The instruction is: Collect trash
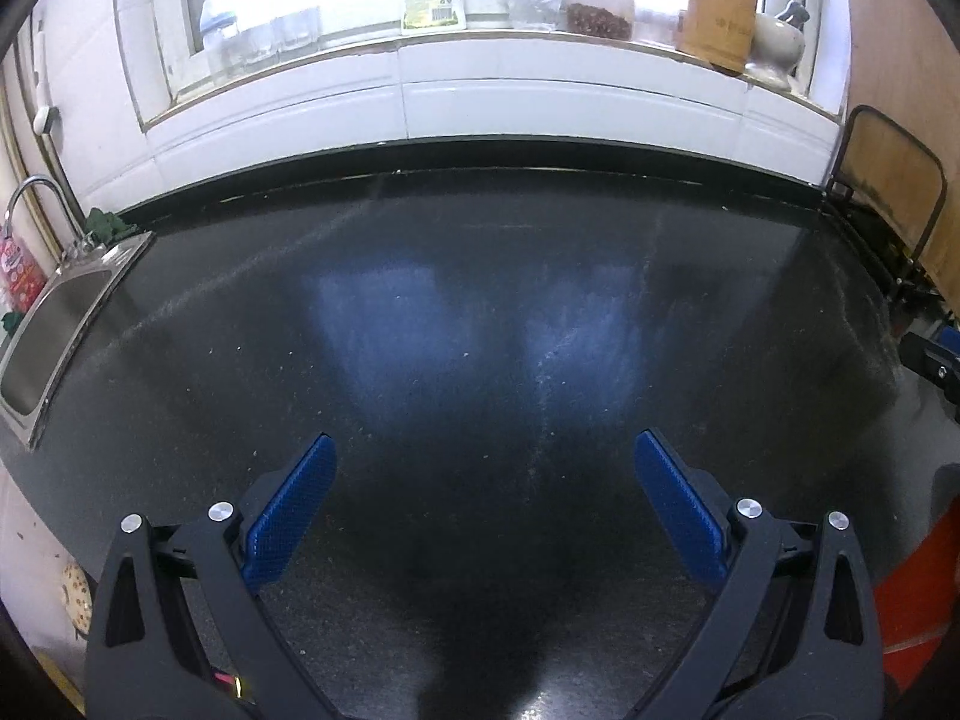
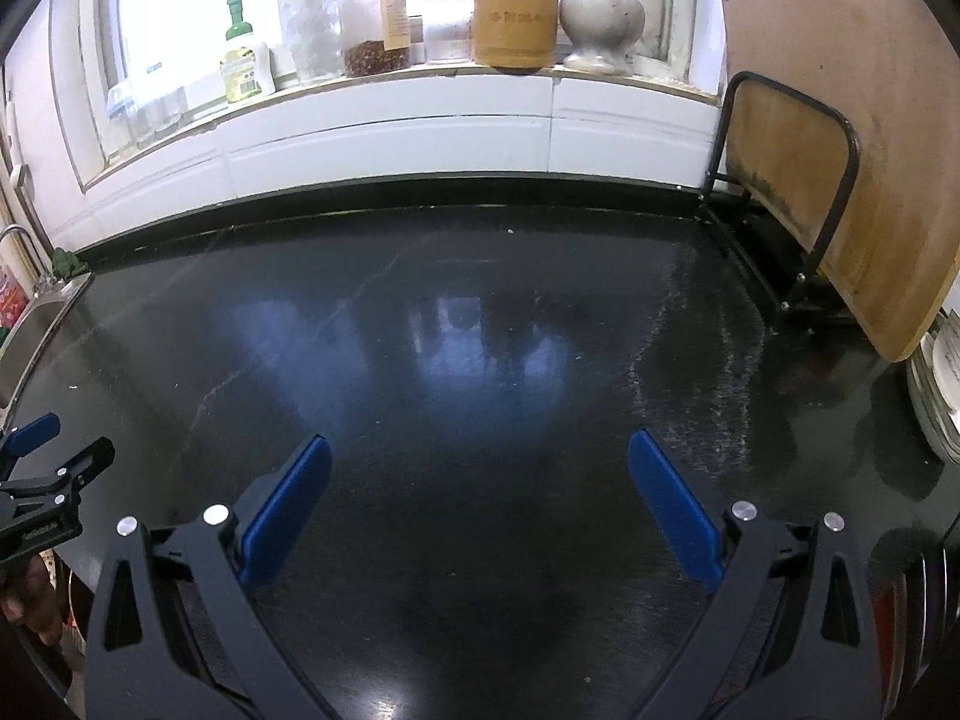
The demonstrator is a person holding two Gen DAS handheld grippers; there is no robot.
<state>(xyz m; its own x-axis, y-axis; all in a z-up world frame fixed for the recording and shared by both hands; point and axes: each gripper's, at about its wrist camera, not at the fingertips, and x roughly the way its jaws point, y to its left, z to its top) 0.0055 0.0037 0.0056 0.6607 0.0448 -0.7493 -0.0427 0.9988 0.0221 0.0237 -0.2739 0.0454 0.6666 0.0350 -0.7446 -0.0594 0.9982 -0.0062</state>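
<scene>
A black stone countertop [image 1: 480, 312] [image 2: 480, 330] fills both views, bare except for fine crumbs and streaks. No piece of trash shows on it. My left gripper [image 1: 485, 450] hovers over the near part of the counter, open, with nothing between its blue pads. My right gripper [image 2: 480, 453] is open too and holds nothing. The left gripper [image 2: 36, 468] also shows at the left edge of the right wrist view, and part of the right gripper [image 1: 933, 360] at the right edge of the left wrist view.
A steel sink [image 1: 54, 324] with a tap lies at the left. The windowsill holds a green-capped bottle [image 2: 243, 57], jars [image 2: 375, 18], a bamboo utensil holder [image 2: 515, 9] and a mortar [image 2: 603, 27]. A wooden cutting board [image 2: 840, 150] leans in a black rack at the right. Plates [image 2: 939, 384] stand beyond.
</scene>
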